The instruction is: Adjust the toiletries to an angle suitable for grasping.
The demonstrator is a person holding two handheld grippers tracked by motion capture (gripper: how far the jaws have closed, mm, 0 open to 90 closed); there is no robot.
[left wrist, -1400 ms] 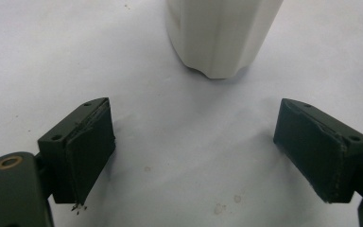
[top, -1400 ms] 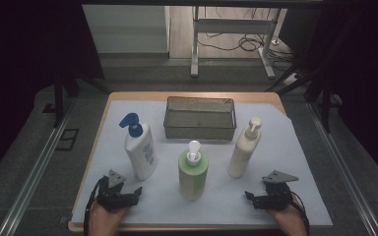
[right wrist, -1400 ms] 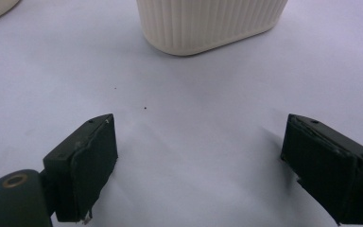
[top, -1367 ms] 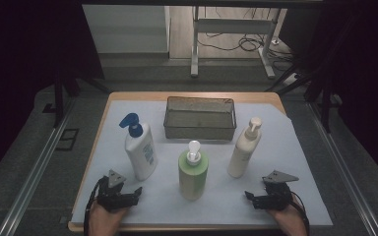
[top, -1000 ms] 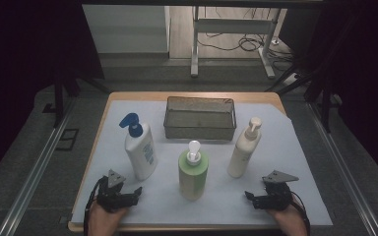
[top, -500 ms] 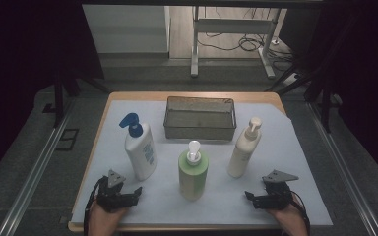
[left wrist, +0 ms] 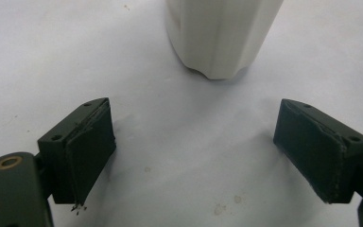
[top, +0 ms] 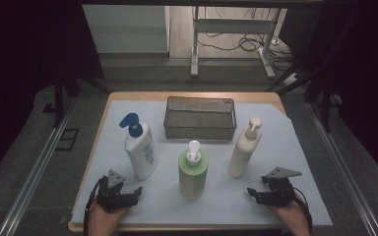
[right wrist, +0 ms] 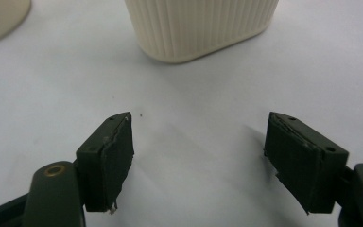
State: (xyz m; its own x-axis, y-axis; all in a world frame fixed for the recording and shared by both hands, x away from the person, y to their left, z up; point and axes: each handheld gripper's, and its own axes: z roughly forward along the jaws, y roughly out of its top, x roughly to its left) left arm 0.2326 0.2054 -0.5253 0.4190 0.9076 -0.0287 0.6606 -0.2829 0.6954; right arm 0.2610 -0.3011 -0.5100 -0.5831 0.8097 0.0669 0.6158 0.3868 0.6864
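Three pump bottles stand upright on the white sheet (top: 275, 196) that covers the wooden worktop (top: 128, 96), their long axes vertical. At about nine o'clock of the group is the white bottle with a blue pump (top: 141, 153), smooth plastic with a printed label, its spout turned toward ten o'clock. At six o'clock, nearest the person, stands the green bottle (top: 193, 172), a rounded matte cylinder with a white pump head. At three o'clock is the cream bottle (top: 243, 152), slim, with fine vertical ribs on its lower body that show clearly in the right gripper view (right wrist: 201, 26); its spout points toward one o'clock. Behind them, at twelve o'clock, sits a rectangular wire-mesh basket (top: 200, 130), its long side running across the worktop.

Both grippers rest low on the sheet near the front edge. The left gripper (top: 137, 191), at seven o'clock, has its flat black jaws spread wide with nothing between them, and the white bottle's base stands just ahead of them in its own view (left wrist: 220, 38). The right gripper (top: 252, 192), at five o'clock, has just been closing a little, yet its jaws are apart and empty, with the cream bottle's ribbed base ahead.
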